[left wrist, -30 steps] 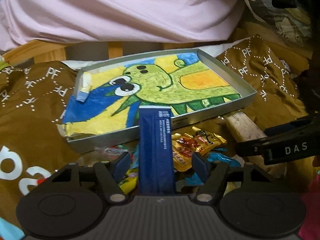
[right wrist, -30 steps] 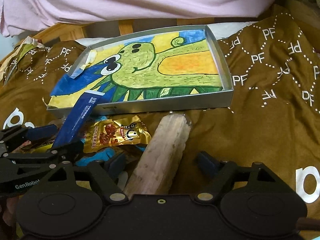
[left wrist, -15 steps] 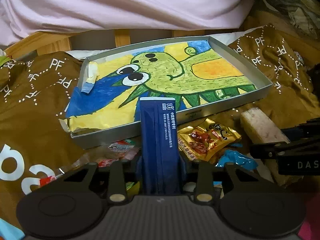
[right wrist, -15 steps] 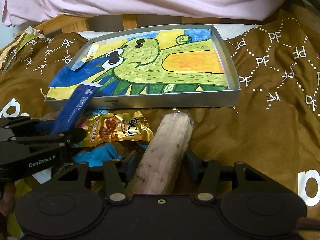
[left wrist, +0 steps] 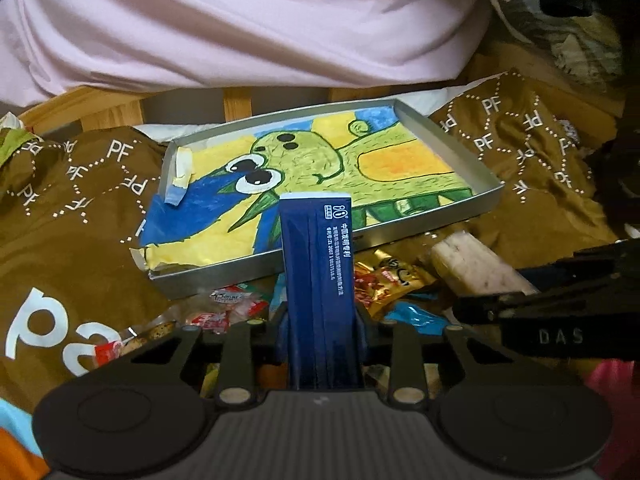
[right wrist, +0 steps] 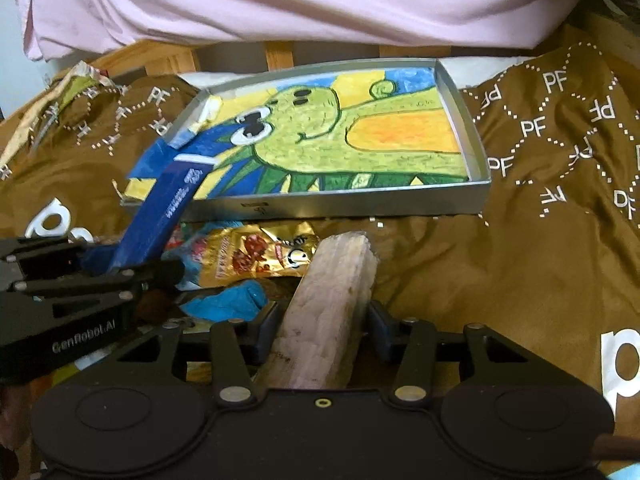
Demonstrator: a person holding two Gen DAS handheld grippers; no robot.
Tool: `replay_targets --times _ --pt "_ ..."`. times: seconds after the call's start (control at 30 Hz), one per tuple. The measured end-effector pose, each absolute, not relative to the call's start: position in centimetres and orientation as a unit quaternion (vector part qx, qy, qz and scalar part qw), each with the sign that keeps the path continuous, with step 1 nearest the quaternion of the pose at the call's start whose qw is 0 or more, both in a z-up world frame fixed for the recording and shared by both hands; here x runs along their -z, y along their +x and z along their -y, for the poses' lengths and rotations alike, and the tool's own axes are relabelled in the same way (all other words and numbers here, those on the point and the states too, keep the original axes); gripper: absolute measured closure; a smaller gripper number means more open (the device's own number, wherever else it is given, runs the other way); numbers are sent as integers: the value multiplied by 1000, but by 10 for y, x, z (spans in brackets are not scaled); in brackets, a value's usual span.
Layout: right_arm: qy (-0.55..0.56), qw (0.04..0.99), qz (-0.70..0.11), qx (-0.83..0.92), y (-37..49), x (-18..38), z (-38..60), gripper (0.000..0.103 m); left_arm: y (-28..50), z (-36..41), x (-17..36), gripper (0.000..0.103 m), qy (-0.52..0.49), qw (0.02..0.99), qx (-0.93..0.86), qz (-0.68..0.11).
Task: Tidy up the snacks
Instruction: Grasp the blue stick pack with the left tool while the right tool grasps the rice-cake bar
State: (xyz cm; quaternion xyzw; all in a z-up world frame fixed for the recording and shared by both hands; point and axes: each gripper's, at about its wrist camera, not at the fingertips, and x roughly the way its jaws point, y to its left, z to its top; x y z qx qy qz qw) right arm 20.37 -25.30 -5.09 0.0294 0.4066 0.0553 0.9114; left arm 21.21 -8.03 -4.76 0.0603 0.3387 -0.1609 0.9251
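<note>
My left gripper is shut on a long dark blue snack box, which points toward the tray; the box also shows in the right wrist view. My right gripper is shut on a pale wrapped snack bar, which also shows in the left wrist view. A grey metal tray lined with a green cartoon drawing lies just beyond both, also in the right wrist view. A gold snack packet and a blue wrapper lie between the grippers.
A brown cloth with white "PF" print covers the surface. Several small wrapped snacks lie in front of the tray's near left corner. A person in a pink shirt sits behind the tray. Dark clutter is at the far right.
Both grippers closed from open: the left onto the blue box, the right onto the pale bar. Both have since lifted slightly and moved toward the tray.
</note>
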Motion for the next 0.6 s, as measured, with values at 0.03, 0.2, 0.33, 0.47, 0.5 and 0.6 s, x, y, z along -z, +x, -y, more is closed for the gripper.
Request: replay_targets --times 0.03,0.2,0.33,0.47,0.5,0.6 --pt "32 914 -401 -56 201 47 254 54 209 80 46 69 58 926 161 -337" --pt "40 923 -378 -58 186 32 257 54 197 78 37 69 39 927 159 -336" --pt "55 928 -365 -55 177 23 263 54 187 76 33 69 27 929 157 -335" --pt "76 931 -353 -53 168 15 270 54 178 74 28 69 15 931 153 -331" --pt "80 932 -350 -55 166 14 271 54 176 73 28 69 11 932 153 -330" --pt "88 933 -343 -60 165 11 273 54 172 72 26 69 5 933 151 -327"
